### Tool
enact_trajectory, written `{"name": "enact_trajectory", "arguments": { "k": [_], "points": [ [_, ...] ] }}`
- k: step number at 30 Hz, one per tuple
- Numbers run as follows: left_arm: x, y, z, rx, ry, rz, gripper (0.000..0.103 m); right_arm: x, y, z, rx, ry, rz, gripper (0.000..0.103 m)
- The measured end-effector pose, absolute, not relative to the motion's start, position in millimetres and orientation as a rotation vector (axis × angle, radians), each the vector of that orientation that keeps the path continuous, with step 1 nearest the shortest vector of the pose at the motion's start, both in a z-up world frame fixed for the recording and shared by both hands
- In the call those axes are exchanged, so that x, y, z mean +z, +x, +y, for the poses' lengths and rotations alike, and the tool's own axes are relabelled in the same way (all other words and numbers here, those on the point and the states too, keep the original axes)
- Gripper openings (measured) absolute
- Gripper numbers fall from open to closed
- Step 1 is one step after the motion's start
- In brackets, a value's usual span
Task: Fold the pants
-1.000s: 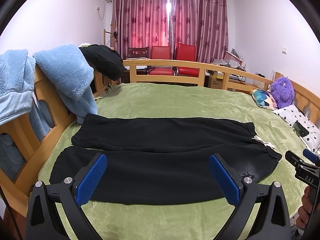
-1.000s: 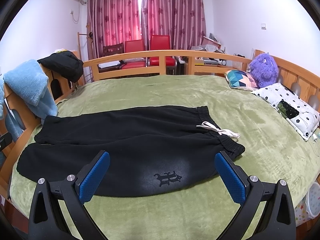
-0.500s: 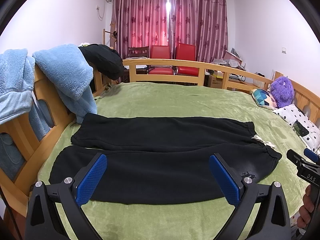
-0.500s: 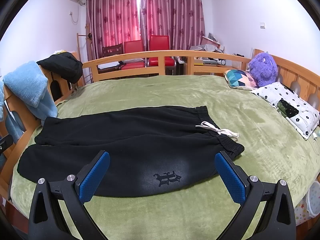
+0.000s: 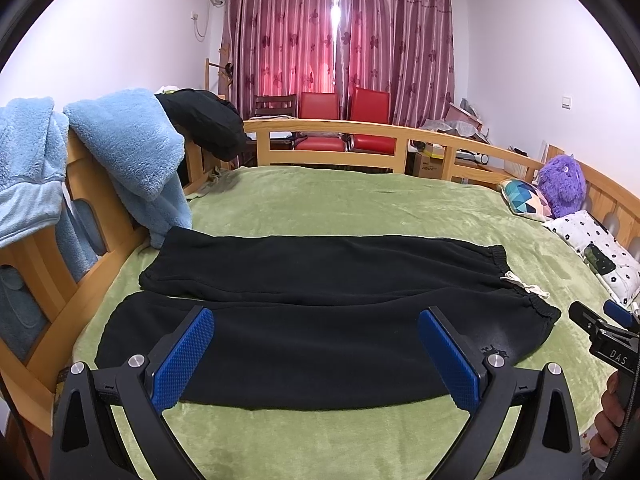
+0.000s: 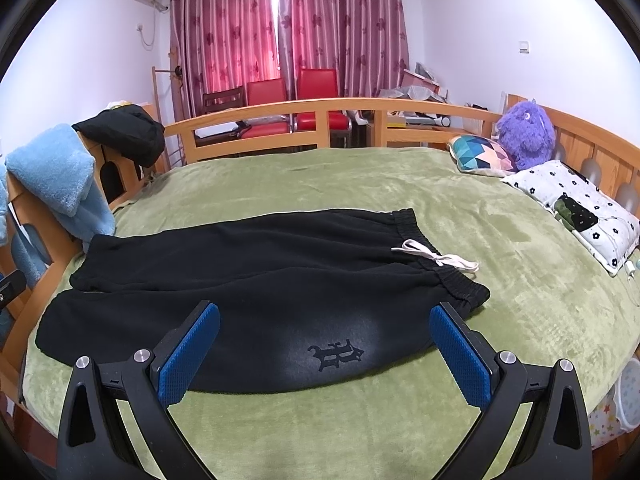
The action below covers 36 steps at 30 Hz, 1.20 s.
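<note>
From the left wrist view, we see the black sweatpants [image 5: 320,300] spread flat on the green blanket of the bed [image 5: 360,208], both legs side by side with the cuffs toward the wooden rail on the left and the elastic waistband [image 5: 520,280] to the right. Our left hand-held gripper [image 5: 316,354] hovers above the near leg with its blue pads spread wide, holding nothing. At the right edge the right hand-held gripper [image 5: 604,336] shows only in part, with a hand [image 5: 610,420] on its handle. We judge the fold has not begun — the pants lie fully open, so this is the approach before the first grasp. Compared with a second ago, this view has barely changed; the other gripper sits slightly lower at the frame edge.

From the right wrist view, the sweatpants [image 6: 260,280] fill the middle of the bed [image 6: 500,280], the white drawstring [image 6: 436,258] trailing off the waistband onto the blanket and a dark logo [image 6: 335,356] on the near hip. The right hand-held gripper [image 6: 324,356] is also released, its pads wide apart over the logo area and not touching cloth. Next, we judge, each gripper must drop to the near edge — one by the cuff, one by the waistband — and pinch it to carry that leg over the far one. This view too matches the earlier frames almost exactly.
</note>
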State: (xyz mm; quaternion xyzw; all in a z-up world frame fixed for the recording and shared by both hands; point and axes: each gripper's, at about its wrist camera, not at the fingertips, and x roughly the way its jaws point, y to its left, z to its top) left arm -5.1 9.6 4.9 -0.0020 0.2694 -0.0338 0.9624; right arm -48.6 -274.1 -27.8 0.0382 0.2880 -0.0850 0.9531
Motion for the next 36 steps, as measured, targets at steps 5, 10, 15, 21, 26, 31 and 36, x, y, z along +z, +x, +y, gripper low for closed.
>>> {"name": "enact_trajectory", "arguments": {
  "k": [5,10,15,21,26,31,36],
  "points": [
    [6,-4,10,-0.052,-0.017,0.541,0.103,-29,-48,-276,-0.173,0.088,0.588,0.103],
    [6,0,11,-0.038,-0.021,0.542,0.103,-30,-48,-274,-0.186,0.087,0.585,0.103],
    [4,6,10,-0.023,-0.021,0.551,0.103,-29,-50,-274,-0.207,0.084,0.577,0.103],
    [-4,19,14,-0.008,-0.069,0.562,0.103,-28,-57,-268,-0.130,0.018,0.518,0.103],
    [-28,27,13,-0.067,-0.051,0.617,0.103,-40,-63,-272,-0.073,0.025,0.456,0.103],
    [-61,37,33,-0.077,-0.111,0.688,0.102,-79,-44,-276,0.038,0.013,0.526,0.103],
    [-107,46,76,0.005,-0.163,0.762,0.100,-130,-25,-293,-0.001,0.035,0.627,0.091]
  ]
}}
